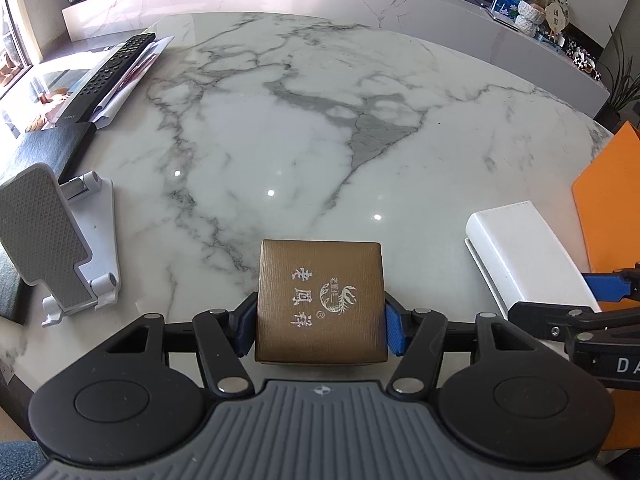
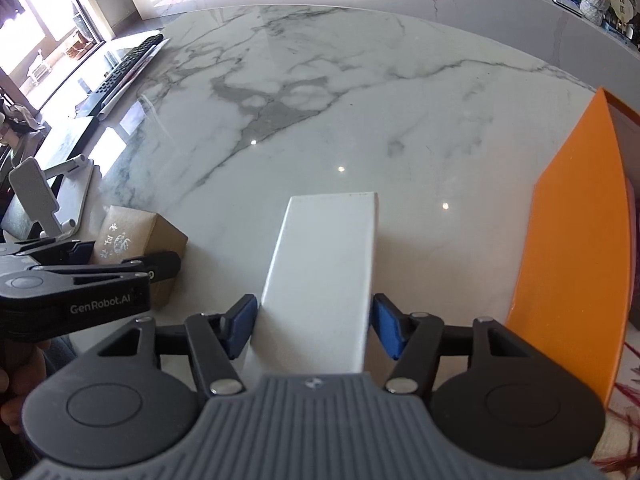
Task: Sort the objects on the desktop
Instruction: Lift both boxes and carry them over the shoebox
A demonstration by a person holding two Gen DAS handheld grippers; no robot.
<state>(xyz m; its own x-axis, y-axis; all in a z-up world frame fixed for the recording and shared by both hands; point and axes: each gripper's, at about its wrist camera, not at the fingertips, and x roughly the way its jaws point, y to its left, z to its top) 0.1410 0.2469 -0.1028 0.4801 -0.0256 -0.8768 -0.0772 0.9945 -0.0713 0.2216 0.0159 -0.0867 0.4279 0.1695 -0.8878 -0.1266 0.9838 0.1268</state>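
Observation:
My left gripper (image 1: pixel 320 326) is shut on a small brown gift box (image 1: pixel 320 300) with silver characters, its blue pads pressed on both sides. The box also shows in the right wrist view (image 2: pixel 132 240), low over the marble table. My right gripper (image 2: pixel 314 326) is shut on a long white box (image 2: pixel 324 272), which points away from me. The white box also shows in the left wrist view (image 1: pixel 524 256), with the right gripper (image 1: pixel 580 312) behind it.
A white and grey phone stand (image 1: pixel 56 248) stands at the left. A black remote (image 1: pixel 108 76) lies on papers at the far left. An orange box (image 2: pixel 576 248) sits at the right edge. The marble table (image 1: pixel 304 128) stretches ahead.

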